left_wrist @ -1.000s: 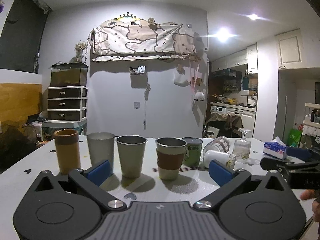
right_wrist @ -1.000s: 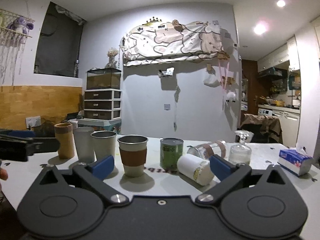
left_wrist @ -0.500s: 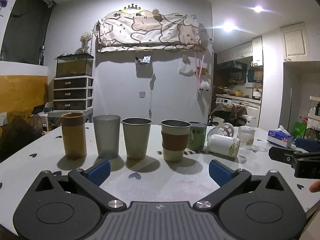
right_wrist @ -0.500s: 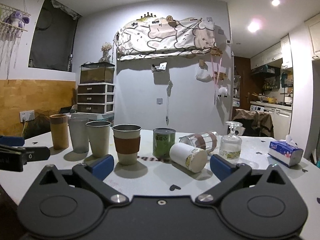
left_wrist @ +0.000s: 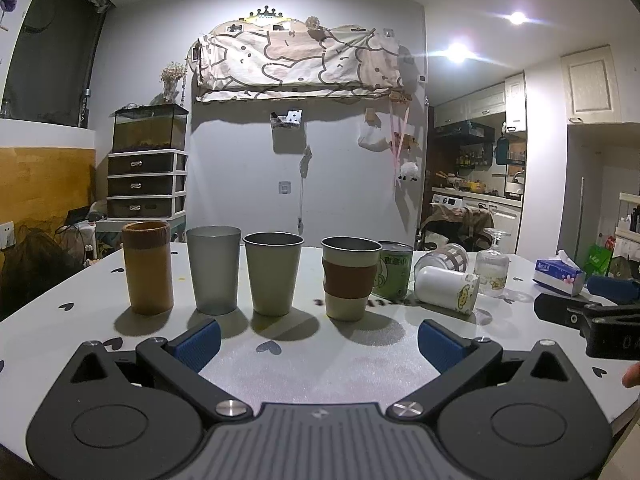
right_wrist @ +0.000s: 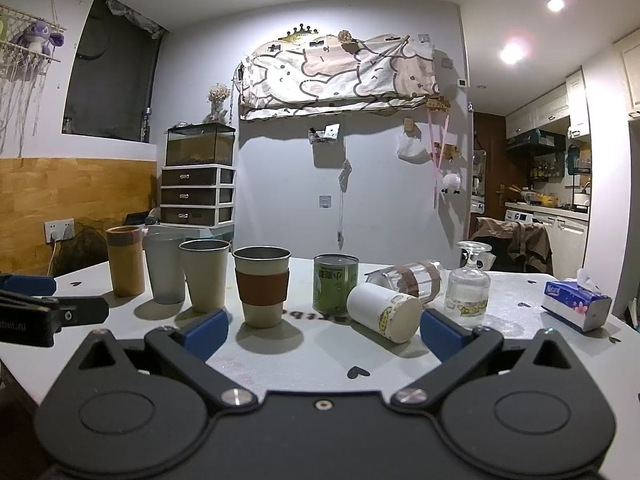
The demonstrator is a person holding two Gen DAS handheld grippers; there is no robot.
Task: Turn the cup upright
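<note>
A white cup with a cartoon print (right_wrist: 384, 311) (left_wrist: 447, 289) lies on its side on the white table (right_wrist: 312, 364), base toward me. Behind it a clear glass with brown bands (right_wrist: 406, 280) (left_wrist: 442, 258) also lies on its side. A stemmed glass (right_wrist: 469, 284) (left_wrist: 493, 266) stands upside down to the right. My right gripper (right_wrist: 324, 330) is open and empty, just short of the white cup. My left gripper (left_wrist: 319, 344) is open and empty, in front of the upright cups.
A row stands upright: a brown cup (left_wrist: 147, 267), a grey cup (left_wrist: 214, 270), a beige metal cup (left_wrist: 273, 274), a cup with a brown sleeve (left_wrist: 350, 278) and a green can (left_wrist: 393, 270). A tissue pack (right_wrist: 576, 306) lies at the right edge.
Both grippers have drawn back a little from the cups and the views have shifted slightly. Both stay open. No cup has moved.
</note>
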